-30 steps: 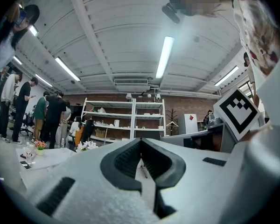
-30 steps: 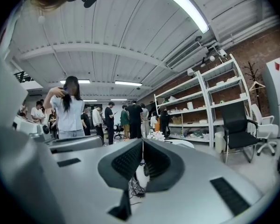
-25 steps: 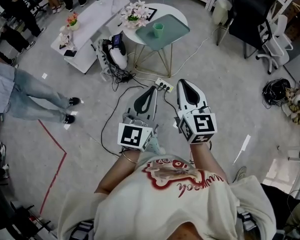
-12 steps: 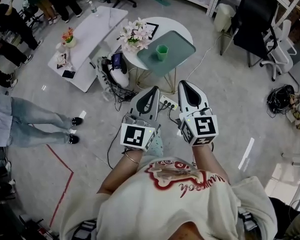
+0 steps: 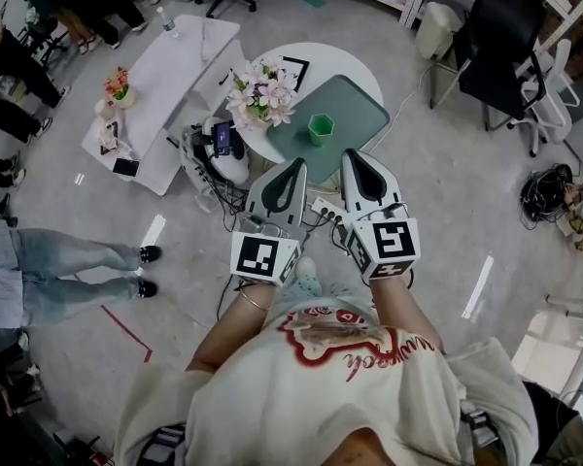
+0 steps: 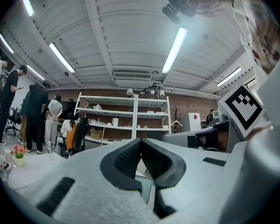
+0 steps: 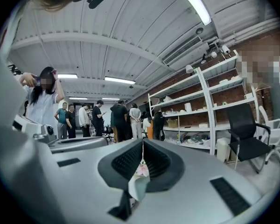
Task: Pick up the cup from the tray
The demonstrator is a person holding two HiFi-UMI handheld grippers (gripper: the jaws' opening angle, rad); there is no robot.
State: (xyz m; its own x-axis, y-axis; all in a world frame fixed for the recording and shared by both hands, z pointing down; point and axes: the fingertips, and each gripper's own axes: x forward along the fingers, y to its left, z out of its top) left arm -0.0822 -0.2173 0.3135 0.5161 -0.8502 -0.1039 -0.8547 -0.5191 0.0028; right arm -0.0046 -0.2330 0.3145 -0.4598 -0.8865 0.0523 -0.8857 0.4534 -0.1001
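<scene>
- Since a second ago the round worktop (image 5: 364,71) has drawn nearer in the head view; it now lies just beyond the gripper tips, at 12 o'clock.
- The cup (image 5: 320,129) has come down the picture with it, from far ahead to just beyond the tips, not touching them.
- The two legs in jeans (image 5: 68,270) at 9 o'clock have slid lower and further left.
- Both grippers keep their side-by-side pose, pointing to 12 o'clock.
- The left gripper (image 5: 293,168) is clenched on nothing; in its own view the jaws meet at the tip.
- The right gripper (image 5: 358,161) is likewise clenched and empty.
- One green cup stands upright on one grey-green tray (image 5: 364,105), left of the tray's middle.
- One bunch of pink flowers (image 5: 262,90) sits at the cup's 10 o'clock, on the same worktop beside the tray.
- A second, long worktop (image 5: 175,66) at 10 o'clock carries one small flower pot (image 5: 117,85).
- One black chair (image 5: 500,42) stands at 2 o'clock.
- Each of the two cubes (image 5: 265,257) shows a black-and-white square marker, no letters.
- The shirt (image 5: 350,357) bears red script, upside down here; I cannot read it for certain.
</scene>
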